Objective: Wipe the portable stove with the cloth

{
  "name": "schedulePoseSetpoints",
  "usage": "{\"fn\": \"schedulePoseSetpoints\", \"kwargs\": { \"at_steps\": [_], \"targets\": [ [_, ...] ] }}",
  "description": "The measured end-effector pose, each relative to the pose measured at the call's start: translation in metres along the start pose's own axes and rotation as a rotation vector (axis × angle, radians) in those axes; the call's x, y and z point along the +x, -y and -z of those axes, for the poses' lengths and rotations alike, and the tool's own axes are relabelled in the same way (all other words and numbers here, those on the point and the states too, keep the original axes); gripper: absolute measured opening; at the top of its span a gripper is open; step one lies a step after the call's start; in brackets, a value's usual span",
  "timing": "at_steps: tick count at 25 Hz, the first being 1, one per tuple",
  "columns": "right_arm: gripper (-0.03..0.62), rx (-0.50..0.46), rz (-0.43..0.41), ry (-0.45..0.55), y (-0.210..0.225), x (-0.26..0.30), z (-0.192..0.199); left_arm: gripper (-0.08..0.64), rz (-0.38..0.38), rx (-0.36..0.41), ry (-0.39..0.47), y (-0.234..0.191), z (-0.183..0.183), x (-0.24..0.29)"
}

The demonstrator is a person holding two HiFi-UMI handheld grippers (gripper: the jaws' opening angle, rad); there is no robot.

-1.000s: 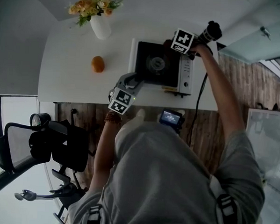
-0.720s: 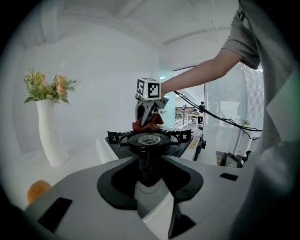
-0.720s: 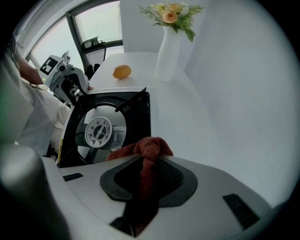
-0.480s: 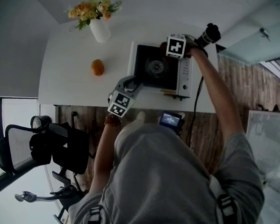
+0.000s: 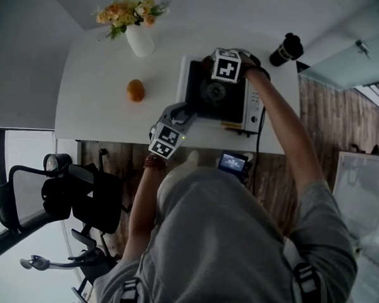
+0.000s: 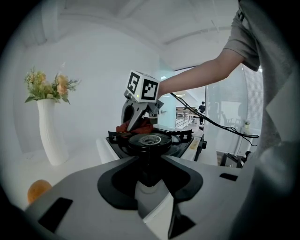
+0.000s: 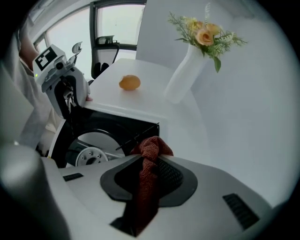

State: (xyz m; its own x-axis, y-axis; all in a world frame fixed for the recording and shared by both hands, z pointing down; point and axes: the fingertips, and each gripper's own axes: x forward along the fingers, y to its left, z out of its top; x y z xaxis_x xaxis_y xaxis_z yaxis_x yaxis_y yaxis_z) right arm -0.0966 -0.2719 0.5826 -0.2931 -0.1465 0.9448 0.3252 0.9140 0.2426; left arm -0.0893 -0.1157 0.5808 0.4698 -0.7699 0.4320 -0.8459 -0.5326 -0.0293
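Orange (image 6: 39, 189) partly behind left claw (image 6: 151, 183)

White vase of flowers (image 5: 139, 40), orange (image 5: 135, 90), black flask (image 5: 286, 50), white table (image 5: 94, 105), office chair (image 5: 66, 198)

The person wore a grey short-sleeved T-shirt (image 5: 235, 245) and a brown beaded bracelet (image 5: 153, 160). The pale grey plastic left gripper (image 5: 184, 109) and right gripper (image 6: 127, 130) each bore a white cube with black square markers (image 5: 227, 65).

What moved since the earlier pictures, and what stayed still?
The right gripper, jaws shut on the red cloth, slid left along the far edge of the portable stove, away from the black bottle. Nothing was picked up or let go. The stove, vase and orange stayed put.
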Motion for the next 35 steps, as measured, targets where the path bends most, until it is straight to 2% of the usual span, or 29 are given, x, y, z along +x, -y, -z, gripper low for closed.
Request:
{"fn": "schedulePoseSetpoints", "kwargs": {
  "at_steps": [7, 9, 12, 14, 16, 19, 21, 23, 25, 27, 30, 33, 34, 35],
  "targets": [
    [0.094, 0.123, 0.072, 0.123, 0.008, 0.003, -0.012, 0.159, 0.013, -0.004, -0.009, -0.002, 0.001, 0.001],
    [0.098, 0.197, 0.116, 0.191, 0.014, -0.005, -0.009, 0.182, 0.006, -0.001, -0.016, -0.003, 0.002, 0.0],
    [0.098, 0.335, 0.175, 0.416, 0.012, -0.044, -0.016, 0.189, -0.039, -0.045, 0.031, -0.01, -0.004, -0.01],
    [0.098, 0.361, 0.187, 0.613, 0.002, -0.08, -0.029, 0.193, -0.064, -0.073, 0.116, -0.019, -0.021, -0.025],
    [0.098, 0.348, 0.154, 0.789, -0.022, -0.114, -0.044, 0.201, -0.056, -0.083, 0.22, -0.023, -0.046, -0.04],
    [0.098, 0.323, 0.026, 0.948, -0.072, -0.145, -0.062, 0.208, 0.008, -0.078, 0.339, -0.016, -0.083, -0.059],
    [0.098, 0.306, -0.077, 1.017, -0.106, -0.16, -0.075, 0.228, 0.089, -0.076, 0.362, -0.003, -0.101, -0.066],
    [0.098, 0.29, -0.169, 1.09, -0.133, -0.175, -0.086, 0.252, 0.208, -0.059, 0.373, 0.018, -0.114, -0.071],
    [0.097, 0.299, -0.244, 1.156, -0.151, -0.19, -0.089, 0.264, 0.326, -0.048, 0.375, 0.04, -0.121, -0.077],
    [0.095, 0.306, -0.294, 1.201, -0.161, -0.199, -0.085, 0.264, 0.394, -0.03, 0.382, 0.054, -0.126, -0.081],
    [0.095, 0.318, -0.33, 1.257, -0.167, -0.201, -0.078, 0.264, 0.428, -0.026, 0.402, 0.063, -0.128, -0.082],
    [0.092, 0.356, -0.327, 1.254, -0.17, -0.198, -0.072, 0.251, 0.42, 0.0, 0.385, 0.067, -0.122, -0.078],
    [0.092, 0.366, -0.314, 1.252, -0.17, -0.197, -0.068, 0.228, 0.411, 0.004, 0.378, 0.067, -0.119, -0.076],
    [0.095, 0.379, -0.298, 1.248, -0.169, -0.196, -0.063, 0.165, 0.4, 0.005, 0.372, 0.065, -0.117, -0.075]
  ]
}}
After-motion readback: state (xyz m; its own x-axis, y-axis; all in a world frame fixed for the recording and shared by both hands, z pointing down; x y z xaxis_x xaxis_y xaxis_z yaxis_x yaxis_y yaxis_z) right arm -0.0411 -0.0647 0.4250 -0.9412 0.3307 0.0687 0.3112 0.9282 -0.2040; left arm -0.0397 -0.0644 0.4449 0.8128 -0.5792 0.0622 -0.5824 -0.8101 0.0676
